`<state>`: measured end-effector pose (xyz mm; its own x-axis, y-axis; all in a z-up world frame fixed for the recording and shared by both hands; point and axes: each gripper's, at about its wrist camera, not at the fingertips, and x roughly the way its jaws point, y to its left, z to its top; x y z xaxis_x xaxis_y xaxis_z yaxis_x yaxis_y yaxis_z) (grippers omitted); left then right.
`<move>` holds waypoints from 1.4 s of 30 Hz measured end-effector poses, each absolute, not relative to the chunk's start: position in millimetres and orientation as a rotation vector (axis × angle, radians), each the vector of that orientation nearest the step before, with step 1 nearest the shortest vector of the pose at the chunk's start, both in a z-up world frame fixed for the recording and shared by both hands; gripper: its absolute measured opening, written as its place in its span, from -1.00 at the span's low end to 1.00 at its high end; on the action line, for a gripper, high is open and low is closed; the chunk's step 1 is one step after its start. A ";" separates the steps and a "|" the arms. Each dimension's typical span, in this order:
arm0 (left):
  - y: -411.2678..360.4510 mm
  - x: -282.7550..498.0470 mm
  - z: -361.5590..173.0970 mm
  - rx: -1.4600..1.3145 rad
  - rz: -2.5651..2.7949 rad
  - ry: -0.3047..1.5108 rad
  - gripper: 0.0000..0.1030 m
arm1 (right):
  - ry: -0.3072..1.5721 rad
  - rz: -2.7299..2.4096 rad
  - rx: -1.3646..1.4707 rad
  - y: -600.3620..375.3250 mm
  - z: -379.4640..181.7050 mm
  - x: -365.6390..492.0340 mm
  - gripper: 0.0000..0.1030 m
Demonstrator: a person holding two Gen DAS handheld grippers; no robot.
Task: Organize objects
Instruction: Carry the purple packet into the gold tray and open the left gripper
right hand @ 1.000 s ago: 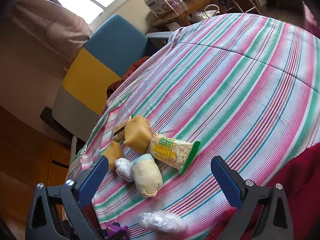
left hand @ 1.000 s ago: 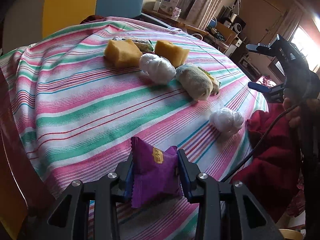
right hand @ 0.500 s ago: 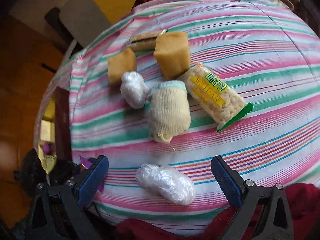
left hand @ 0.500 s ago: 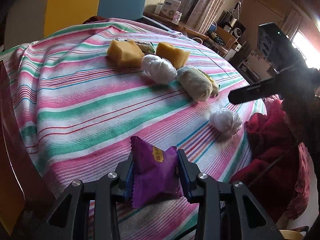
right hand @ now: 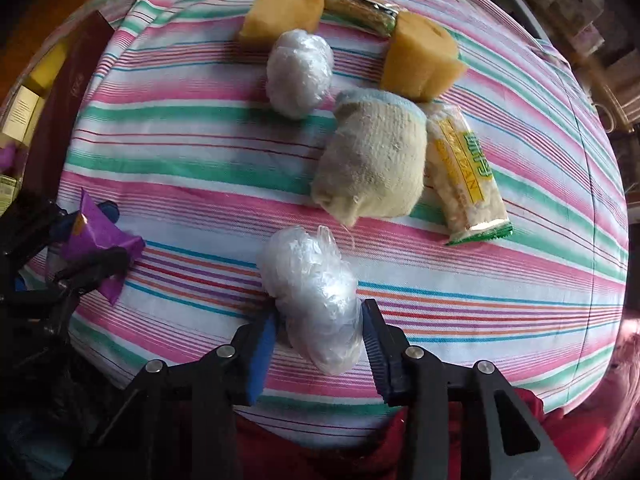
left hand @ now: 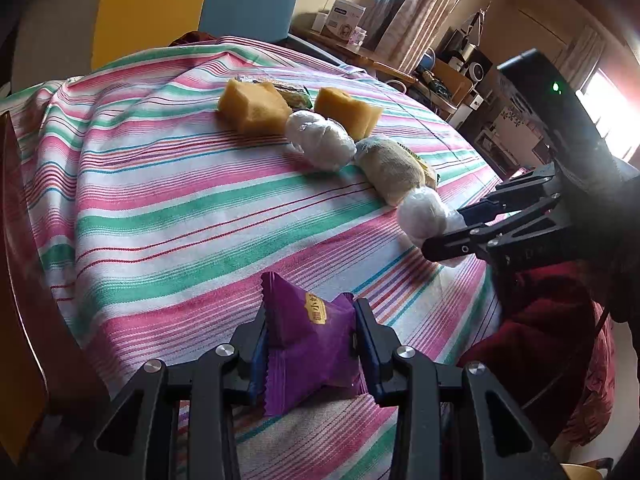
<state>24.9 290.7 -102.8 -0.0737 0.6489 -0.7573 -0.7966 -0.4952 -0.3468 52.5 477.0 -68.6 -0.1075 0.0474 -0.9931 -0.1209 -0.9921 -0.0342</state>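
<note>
1. Your right gripper (right hand: 320, 340) points down at the striped cloth (right hand: 520, 160), its jaws closing around the near plastic-wrapped bundle (right hand: 316, 300), blue pads at both flanks.
2. That bundle's long axis runs away from you, tilted slightly left.
3. Your left gripper (left hand: 310, 344) is clamped on the purple packet (left hand: 308, 344), one corner pointing up.
4. Only the right wrist view shows the yellow-green snack pack (right hand: 464, 176) fully, beside the rolled sock (right hand: 376, 160); the left view shows the window and shelves beyond.

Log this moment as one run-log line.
left hand-held gripper: shut on purple packet | right hand-held gripper: closing around plastic-wrapped ball
</note>
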 end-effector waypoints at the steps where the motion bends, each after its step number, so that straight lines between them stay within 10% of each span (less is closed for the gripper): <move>1: 290.6 24.9 -102.9 -1.127 1.766 0.194 -0.26 | 0.096 2.279 -1.995 474.7 -66.2 50.7 -0.21; 25: 246.8 16.5 -48.0 -1.075 1.843 0.087 -0.28 | 0.359 2.483 -1.703 471.7 -81.6 19.4 -0.37; 42: 61.6 -202.0 -48.9 -1.440 2.462 -0.161 -0.28 | 0.276 2.499 -1.702 465.8 -78.4 23.7 -0.37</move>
<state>-202.0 61.6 -48.9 -0.4621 0.2979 -0.8353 -0.1864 -0.9535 -0.2370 23.7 465.8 -78.4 -0.3676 -0.0152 -0.9299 -0.1878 -0.9781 0.0903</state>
